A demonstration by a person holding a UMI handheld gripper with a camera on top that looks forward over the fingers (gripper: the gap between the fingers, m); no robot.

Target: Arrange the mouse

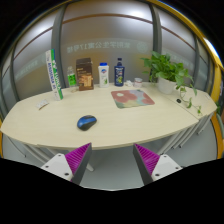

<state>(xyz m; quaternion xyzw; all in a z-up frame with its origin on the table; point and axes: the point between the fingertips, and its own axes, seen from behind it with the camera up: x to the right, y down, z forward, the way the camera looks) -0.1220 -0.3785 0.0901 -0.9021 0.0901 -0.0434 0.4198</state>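
A dark blue mouse lies on the beige table, near its front edge and left of centre. Farther back and to the right lies a colourful mouse pad. My gripper is held off the table, before its front edge, with the mouse beyond the fingers and slightly to the left. The two fingers with their magenta pads stand wide apart and hold nothing; only grey floor shows between them.
At the back of the table stand a green-white box, a green bottle, a brown box, a white carton and a blue bottle. A potted plant is at the right. A pen lies left.
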